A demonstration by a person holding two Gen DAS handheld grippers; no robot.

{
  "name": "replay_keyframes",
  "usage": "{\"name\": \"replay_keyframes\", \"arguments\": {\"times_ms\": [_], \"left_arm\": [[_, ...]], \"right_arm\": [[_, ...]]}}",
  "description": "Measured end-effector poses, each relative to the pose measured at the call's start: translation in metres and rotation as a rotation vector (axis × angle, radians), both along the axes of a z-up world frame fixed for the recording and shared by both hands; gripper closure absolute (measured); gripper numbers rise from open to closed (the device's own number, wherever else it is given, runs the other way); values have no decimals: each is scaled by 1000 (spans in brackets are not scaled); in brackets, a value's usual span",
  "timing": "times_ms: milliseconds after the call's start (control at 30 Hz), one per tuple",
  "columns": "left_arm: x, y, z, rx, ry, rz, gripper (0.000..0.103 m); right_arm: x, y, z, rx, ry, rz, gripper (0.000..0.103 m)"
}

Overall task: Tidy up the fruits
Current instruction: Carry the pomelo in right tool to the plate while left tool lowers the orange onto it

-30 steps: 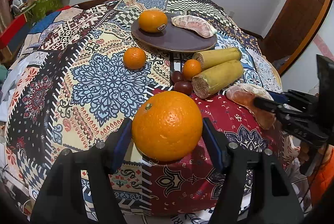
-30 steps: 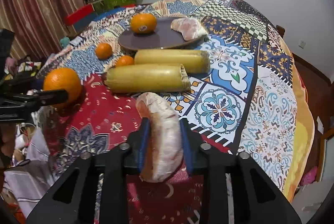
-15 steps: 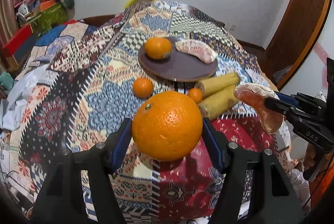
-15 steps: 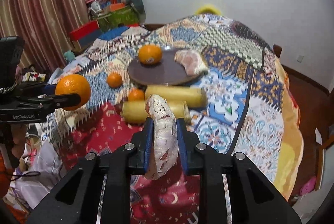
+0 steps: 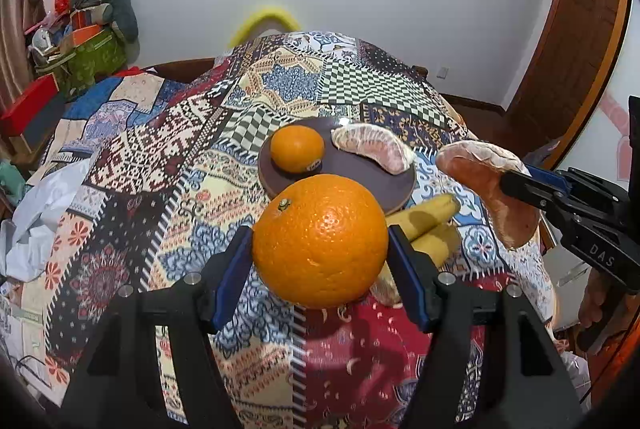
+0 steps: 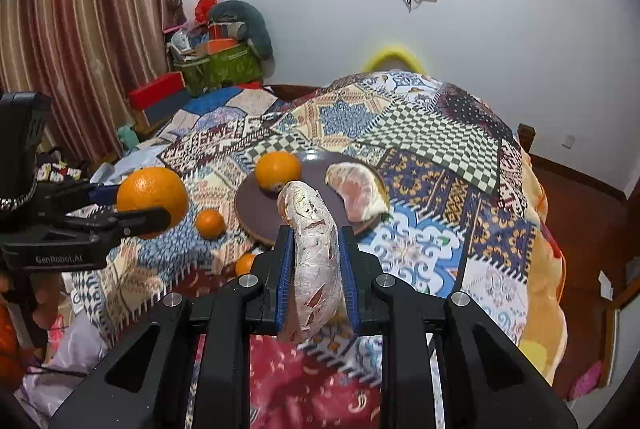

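Observation:
My left gripper (image 5: 320,247) is shut on a large orange (image 5: 321,241) and holds it in the air above the table. It also shows in the right wrist view (image 6: 152,197). My right gripper (image 6: 314,271) is shut on a peeled pomelo segment (image 6: 314,263), also lifted; it appears in the left wrist view (image 5: 486,185). A dark round plate (image 5: 352,169) (image 6: 248,205) beyond both holds an orange (image 5: 297,148) (image 6: 278,171) and another pomelo segment (image 5: 374,145) (image 6: 356,193).
Two yellow corn-like pieces (image 5: 430,229) lie on the patchwork cloth (image 5: 160,169) in front of the plate. Two small tangerines (image 6: 210,223) (image 6: 245,263) sit left of the plate. Clutter and boxes (image 6: 216,65) stand at the far left by the curtain.
Both grippers have risen well above the table with their fruit still held. The view has pulled back, so the plate and table look smaller and lower.

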State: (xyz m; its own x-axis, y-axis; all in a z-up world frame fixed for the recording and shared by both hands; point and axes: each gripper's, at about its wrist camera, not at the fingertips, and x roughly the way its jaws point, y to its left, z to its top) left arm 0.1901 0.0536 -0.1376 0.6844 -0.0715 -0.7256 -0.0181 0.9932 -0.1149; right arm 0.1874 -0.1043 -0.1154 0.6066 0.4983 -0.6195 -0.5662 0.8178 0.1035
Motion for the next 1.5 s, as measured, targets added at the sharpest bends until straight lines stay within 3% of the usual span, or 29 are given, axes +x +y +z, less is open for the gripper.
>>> {"name": "replay_keyframes", "arguments": {"times_ms": [633, 1000, 1500], "left_arm": [[76, 4, -27, -12, 32, -16, 37], [111, 7, -54, -14, 88, -26, 37], [128, 3, -59, -10, 91, -46, 37]], "right_arm": [[62, 25, -8, -9, -21, 3, 83], [101, 47, -31, -58, 32, 52, 83], [129, 69, -61, -147, 120, 103, 83]]}}
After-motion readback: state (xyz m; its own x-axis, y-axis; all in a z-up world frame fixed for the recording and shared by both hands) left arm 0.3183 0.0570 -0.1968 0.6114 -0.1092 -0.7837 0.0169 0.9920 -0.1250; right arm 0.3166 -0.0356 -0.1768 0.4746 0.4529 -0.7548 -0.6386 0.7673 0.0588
